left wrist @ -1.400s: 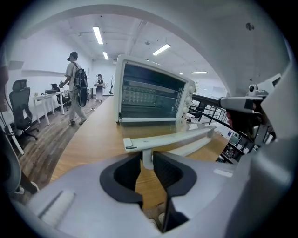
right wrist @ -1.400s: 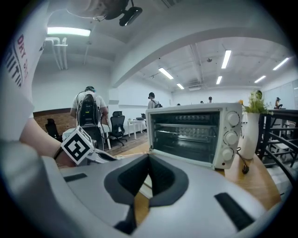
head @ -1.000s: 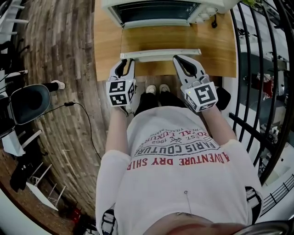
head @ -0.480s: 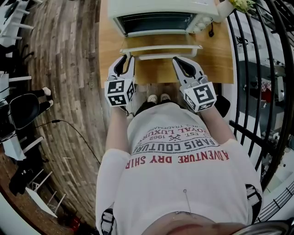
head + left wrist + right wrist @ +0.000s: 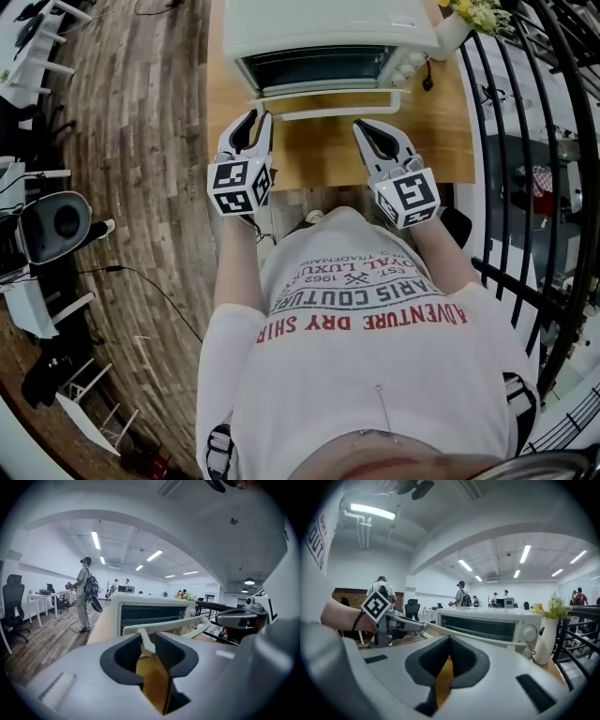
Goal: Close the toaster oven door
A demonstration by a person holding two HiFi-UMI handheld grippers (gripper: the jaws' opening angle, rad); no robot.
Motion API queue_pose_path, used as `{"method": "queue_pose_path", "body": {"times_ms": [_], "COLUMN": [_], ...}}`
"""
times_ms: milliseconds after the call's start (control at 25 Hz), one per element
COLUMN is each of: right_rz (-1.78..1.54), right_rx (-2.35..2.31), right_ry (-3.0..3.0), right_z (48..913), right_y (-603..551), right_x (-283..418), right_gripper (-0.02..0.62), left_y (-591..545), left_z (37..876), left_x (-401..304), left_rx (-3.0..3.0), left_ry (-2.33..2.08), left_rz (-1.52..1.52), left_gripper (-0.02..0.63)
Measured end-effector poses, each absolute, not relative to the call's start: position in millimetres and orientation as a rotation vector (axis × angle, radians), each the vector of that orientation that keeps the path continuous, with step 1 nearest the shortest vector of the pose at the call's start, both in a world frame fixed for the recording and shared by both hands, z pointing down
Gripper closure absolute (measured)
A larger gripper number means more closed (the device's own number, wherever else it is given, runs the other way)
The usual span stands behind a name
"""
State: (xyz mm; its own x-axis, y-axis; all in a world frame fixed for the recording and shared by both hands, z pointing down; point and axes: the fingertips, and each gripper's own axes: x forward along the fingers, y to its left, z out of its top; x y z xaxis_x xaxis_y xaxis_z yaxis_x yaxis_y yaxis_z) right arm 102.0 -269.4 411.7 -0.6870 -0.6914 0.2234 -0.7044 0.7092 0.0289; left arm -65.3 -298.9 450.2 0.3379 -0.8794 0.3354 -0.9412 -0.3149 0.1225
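A white toaster oven (image 5: 328,33) stands at the far side of a wooden table (image 5: 441,141). Its door (image 5: 328,94) is tilted up, part way closed, with the white handle bar (image 5: 337,112) facing me. My left gripper (image 5: 253,117) sits at the handle's left end, jaws a little apart. In the left gripper view the handle's left post (image 5: 145,641) shows in the gap at the left gripper's (image 5: 148,637) tips. My right gripper (image 5: 364,127) is just below the handle's right part. The right gripper (image 5: 450,639) is shut and empty, and the handle (image 5: 487,641) runs just beyond it.
A white vase with flowers (image 5: 459,23) stands right of the oven. A black railing (image 5: 525,187) runs along the right. An office chair (image 5: 56,225) and cables lie on the wooden floor at left. People (image 5: 85,592) stand in the room behind.
The door has swung up from nearly flat to steeply tilted. Both grippers have moved forward toward the oven along with its handle.
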Motion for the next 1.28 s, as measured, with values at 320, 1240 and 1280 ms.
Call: {"method": "queue_pose_path", "body": {"times_ms": [320, 1240, 1280], "right_rz": [0.056, 0.025, 0.022], "right_rx": [1.151, 1.249, 1.251], "right_ry": [-2.715, -2.676, -2.674], "right_z": [397, 391, 391], "right_y": [-288, -315, -314], "right_x": [102, 134, 135], "right_gripper": [0.606, 0.606, 0.606], "left_y": [-325, -383, -384], "left_z": [428, 408, 409], "left_x": [-71, -80, -80], "left_rx": [2.331, 2.289, 2.288], "left_ry": [-1.685, -1.711, -1.706], "left_rz": [0.284, 0.231, 0.224], "left_gripper": [0.505, 0.511, 0.511]}}
